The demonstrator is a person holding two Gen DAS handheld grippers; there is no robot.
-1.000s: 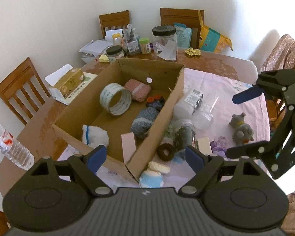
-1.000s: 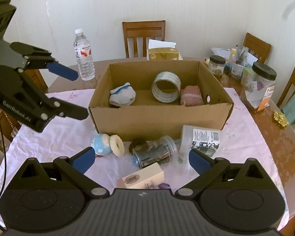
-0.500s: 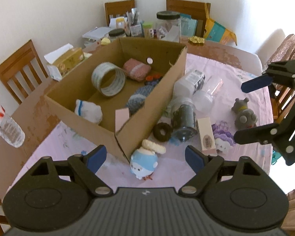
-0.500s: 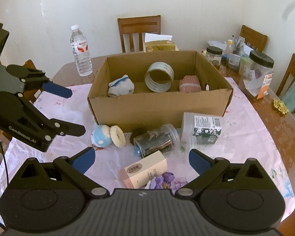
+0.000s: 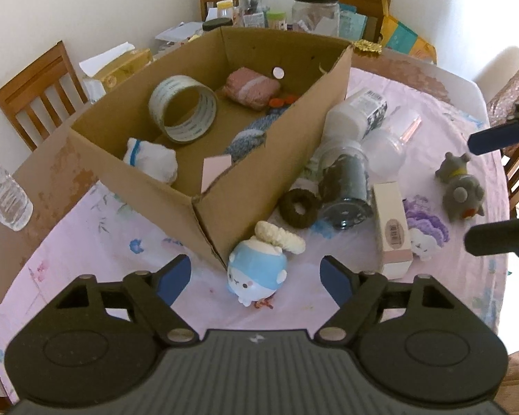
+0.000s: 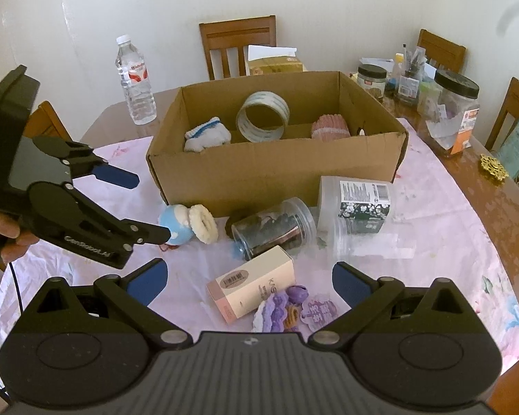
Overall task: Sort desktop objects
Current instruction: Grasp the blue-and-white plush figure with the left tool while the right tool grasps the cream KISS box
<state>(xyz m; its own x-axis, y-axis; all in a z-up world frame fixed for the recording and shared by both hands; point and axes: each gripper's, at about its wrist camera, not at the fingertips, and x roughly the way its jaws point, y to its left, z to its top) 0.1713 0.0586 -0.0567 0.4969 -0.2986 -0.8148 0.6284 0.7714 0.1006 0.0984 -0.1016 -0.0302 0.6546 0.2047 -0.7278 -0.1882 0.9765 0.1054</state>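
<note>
The left gripper (image 5: pixel 256 275) hangs low over the desk (image 6: pixel 443 207) with the blue-and-white plush toy (image 5: pixel 257 269) sitting right between its blue pads (image 5: pixel 171 278) — the jaws are closing, but the pads are not pressing on the toy. From the right wrist view the same gripper (image 6: pixel 145 207) reaches in from the left, a hand (image 6: pixel 7 231) wrapped around its grip, its lower finger crossing in front of the toy (image 6: pixel 176 221).

The toy sits on the pink floral cloth (image 5: pixel 97 235) just beside the near corner of the cardboard box (image 5: pixel 259 176), a cream scrunchie (image 5: pixel 280 237) resting against it. Beyond it lie a dark scrunchie (image 5: pixel 299 207), a clear jar (image 5: pixel 346 186) tipped on its side with dark contents, a pink carton (image 5: pixel 392 224), a purple plush charm (image 5: pixel 424 231) and a grey toy figure (image 5: pixel 462 188).

Inside the box: a tape roll (image 5: pixel 183 109) standing on edge, a white-and-blue sock (image 5: pixel 152 160), a pink knitted piece (image 5: pixel 251 88) and a grey-blue knitted thing (image 5: pixel 249 138).

The right gripper (image 6: pixel 247 283) has its jaws apart with nothing clamped, held above the pink carton (image 6: pixel 251 285) and the purple charm (image 6: pixel 280 309). A water bottle (image 6: pixel 135 79) stands behind the box on the bare wood.
</note>
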